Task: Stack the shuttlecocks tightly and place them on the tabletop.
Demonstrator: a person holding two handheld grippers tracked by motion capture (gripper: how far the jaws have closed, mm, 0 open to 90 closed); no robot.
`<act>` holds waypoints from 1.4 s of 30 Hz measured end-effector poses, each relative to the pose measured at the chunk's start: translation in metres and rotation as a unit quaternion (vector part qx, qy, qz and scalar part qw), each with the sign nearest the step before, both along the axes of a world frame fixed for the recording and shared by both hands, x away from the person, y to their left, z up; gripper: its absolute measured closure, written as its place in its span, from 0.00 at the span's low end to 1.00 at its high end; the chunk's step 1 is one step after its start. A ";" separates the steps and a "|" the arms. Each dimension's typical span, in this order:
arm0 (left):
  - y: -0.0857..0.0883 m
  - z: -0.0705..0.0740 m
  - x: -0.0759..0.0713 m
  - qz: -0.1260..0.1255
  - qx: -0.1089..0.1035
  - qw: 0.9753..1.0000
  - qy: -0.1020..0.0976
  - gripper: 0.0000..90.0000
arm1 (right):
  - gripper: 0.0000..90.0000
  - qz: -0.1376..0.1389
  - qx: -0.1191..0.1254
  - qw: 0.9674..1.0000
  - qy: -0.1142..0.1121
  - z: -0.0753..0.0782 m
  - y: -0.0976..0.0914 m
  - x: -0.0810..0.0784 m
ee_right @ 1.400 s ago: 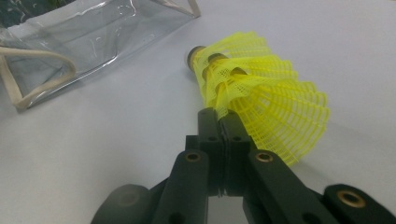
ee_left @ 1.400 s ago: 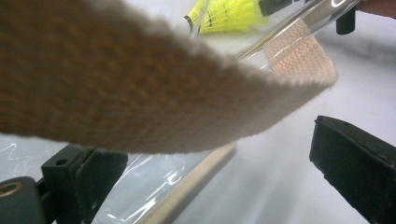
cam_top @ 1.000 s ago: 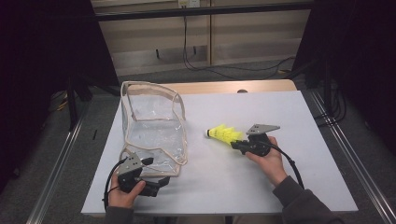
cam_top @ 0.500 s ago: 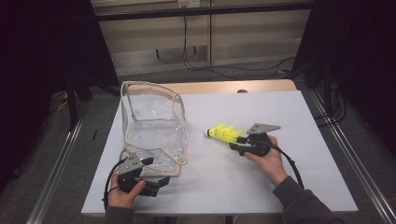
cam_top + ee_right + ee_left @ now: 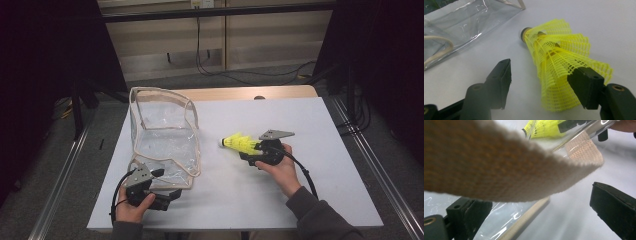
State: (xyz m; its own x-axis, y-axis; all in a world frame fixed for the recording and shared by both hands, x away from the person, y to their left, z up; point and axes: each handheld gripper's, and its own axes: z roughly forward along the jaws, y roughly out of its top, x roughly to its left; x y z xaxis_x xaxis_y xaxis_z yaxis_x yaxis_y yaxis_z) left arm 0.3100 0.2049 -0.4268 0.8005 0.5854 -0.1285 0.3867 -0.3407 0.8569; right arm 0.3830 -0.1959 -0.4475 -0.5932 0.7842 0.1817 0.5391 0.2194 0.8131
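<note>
A yellow mesh shuttlecock [image 5: 237, 143] lies on the white table [image 5: 310, 125], its cork tip toward the clear bag [image 5: 165, 135]. My right gripper [image 5: 248, 152] is open around its skirt and its jaws have just been opening. In the right gripper view the shuttlecock [image 5: 556, 62] brushes one jaw and stands apart from the other of the right gripper [image 5: 541, 69]. My left gripper [image 5: 170, 196] sits at the bag's near edge. Up close the left gripper [image 5: 536, 200] is open, with the bag's beige strap [image 5: 499, 170] draped just above the jaws.
The clear bag, trimmed in beige, stands open on the left half of the table. Cables trail from both grippers toward the person's forearms. A wooden strip [image 5: 280, 92] edges the table's far side, with metal rails [image 5: 370, 165] along both flanks.
The right gripper's jaws have spread apart off the shuttlecock's skirt, and the shuttlecock stays in about the same spot. The left hand and the bag have not moved.
</note>
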 end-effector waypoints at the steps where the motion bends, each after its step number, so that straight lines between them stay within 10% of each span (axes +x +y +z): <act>1: 0.000 0.000 0.000 0.000 0.000 1.000 0.000 0.05 | 0.39 -0.002 0.000 1.000 0.001 0.000 0.001 0.001; 15: 0.000 0.000 0.000 0.000 -0.001 1.000 0.000 0.05 | 0.36 -0.002 -0.005 1.000 0.008 -0.004 0.013 0.006; 42: 0.000 0.000 0.000 0.000 -0.001 1.000 0.001 0.05 | 0.67 -0.045 -0.004 0.999 -0.006 -0.012 0.018 0.018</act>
State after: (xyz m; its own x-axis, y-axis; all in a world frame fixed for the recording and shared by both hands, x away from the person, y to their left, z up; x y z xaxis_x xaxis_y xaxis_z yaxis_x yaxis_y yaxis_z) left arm 0.3102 0.2051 -0.4271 0.8008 0.5844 -0.1309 0.3877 -0.3394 0.8570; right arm 0.4007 -0.1778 -0.4592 -0.5229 0.8355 0.1689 0.5473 0.1772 0.8180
